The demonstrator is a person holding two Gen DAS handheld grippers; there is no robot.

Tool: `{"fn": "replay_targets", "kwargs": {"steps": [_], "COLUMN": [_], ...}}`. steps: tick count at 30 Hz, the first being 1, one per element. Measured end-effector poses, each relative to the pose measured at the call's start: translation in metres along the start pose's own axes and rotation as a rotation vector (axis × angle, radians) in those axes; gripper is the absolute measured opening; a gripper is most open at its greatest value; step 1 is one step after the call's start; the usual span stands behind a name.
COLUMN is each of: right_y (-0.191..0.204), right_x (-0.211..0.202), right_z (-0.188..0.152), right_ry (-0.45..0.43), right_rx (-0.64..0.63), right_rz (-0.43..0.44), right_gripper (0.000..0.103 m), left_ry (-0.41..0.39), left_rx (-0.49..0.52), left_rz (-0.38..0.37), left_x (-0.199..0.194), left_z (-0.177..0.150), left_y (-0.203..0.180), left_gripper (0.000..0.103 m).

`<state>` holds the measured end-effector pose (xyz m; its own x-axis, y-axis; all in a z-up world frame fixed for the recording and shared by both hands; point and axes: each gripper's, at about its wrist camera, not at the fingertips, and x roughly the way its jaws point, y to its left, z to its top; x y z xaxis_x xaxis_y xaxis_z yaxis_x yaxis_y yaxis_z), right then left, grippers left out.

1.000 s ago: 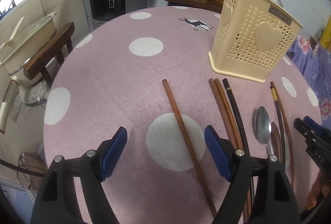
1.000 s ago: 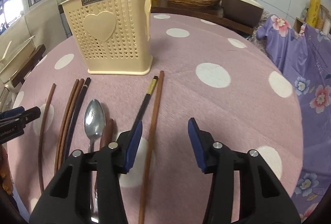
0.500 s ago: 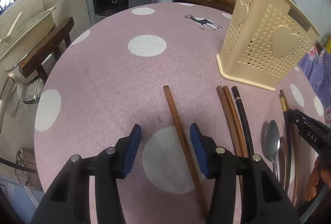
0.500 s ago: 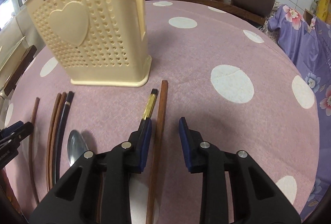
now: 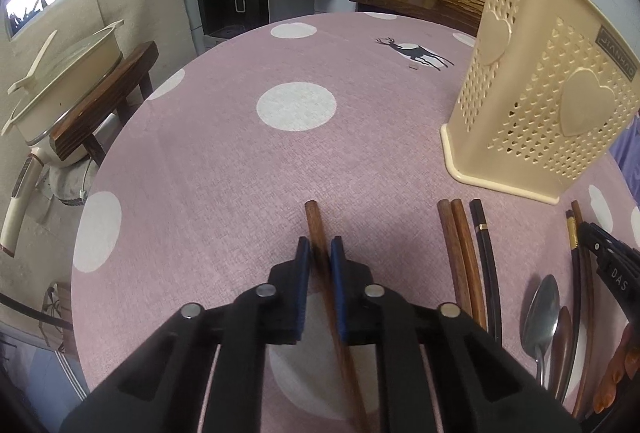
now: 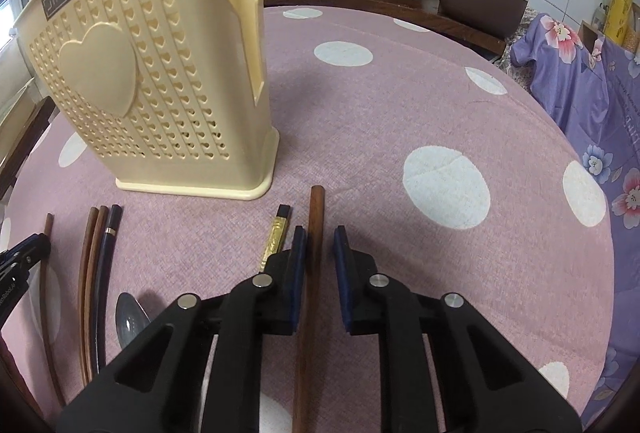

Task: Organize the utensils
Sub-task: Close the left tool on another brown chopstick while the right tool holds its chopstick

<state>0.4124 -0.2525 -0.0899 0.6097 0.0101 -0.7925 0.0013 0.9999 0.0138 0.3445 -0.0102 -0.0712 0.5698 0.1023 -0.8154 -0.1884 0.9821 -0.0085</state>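
We had the left tool (image 5: 320, 247) down on the pink dotted worktop (image 5: 224, 137), its blue pads (image 5: 303, 273) having just been closing until they pinched a brown chopstick (image 5: 314, 221) that ran straight between them, its blunt end poking out just past the tips and the rest passing back under the tool's body. To the right of it in the left wrist view lay a pair of brown chopsticks (image 5: 460, 253) side by side and touching, a black chopstick with a gold band (image 5: 486, 257) just beside them, then a metal spoon (image 5: 540, 309). The cream utensil holder (image 5: 540, 105) stood upright on the worktop beyond those, well apart from the left tool. Our right tool (image 6: 320, 237) had likewise just been closing, and its pads stood narrowly on either side of another brown chopstick (image 6: 317, 209); the left pad touched the stick, while a thin gap seemed to show at the right pad, so we could not tell for certain that both pressed. That stick's end reached a little ahead of the tips, toward the holder's base. A black chopstick with a gold end (image 6: 276, 237) lay just beside the right tool's left finger, outside the grip.
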Motion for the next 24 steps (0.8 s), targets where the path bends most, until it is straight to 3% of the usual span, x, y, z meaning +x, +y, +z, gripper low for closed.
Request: {"fn": "replay_targets", "kwargs": {"steps": [3, 24], "right_y": [0.003, -0.006], "right_x": [0.0, 0.003], "right_z": [0.0, 0.003], "right_ry": [-0.003, -0.004], "right_rx": [-0.013, 0.039], "right_rz": [0.0, 0.055], "right_gripper": [0.009, 0.008], "left_ry": [-0.008, -0.007], "left_rx": [0.013, 0.005], "left_rz": [0.009, -0.021], "left_x": [0.0, 0.001], "left_z": [-0.001, 0.001], "left_y": [-0.005, -0.009], "left_gripper": [0.01, 0.009]}}
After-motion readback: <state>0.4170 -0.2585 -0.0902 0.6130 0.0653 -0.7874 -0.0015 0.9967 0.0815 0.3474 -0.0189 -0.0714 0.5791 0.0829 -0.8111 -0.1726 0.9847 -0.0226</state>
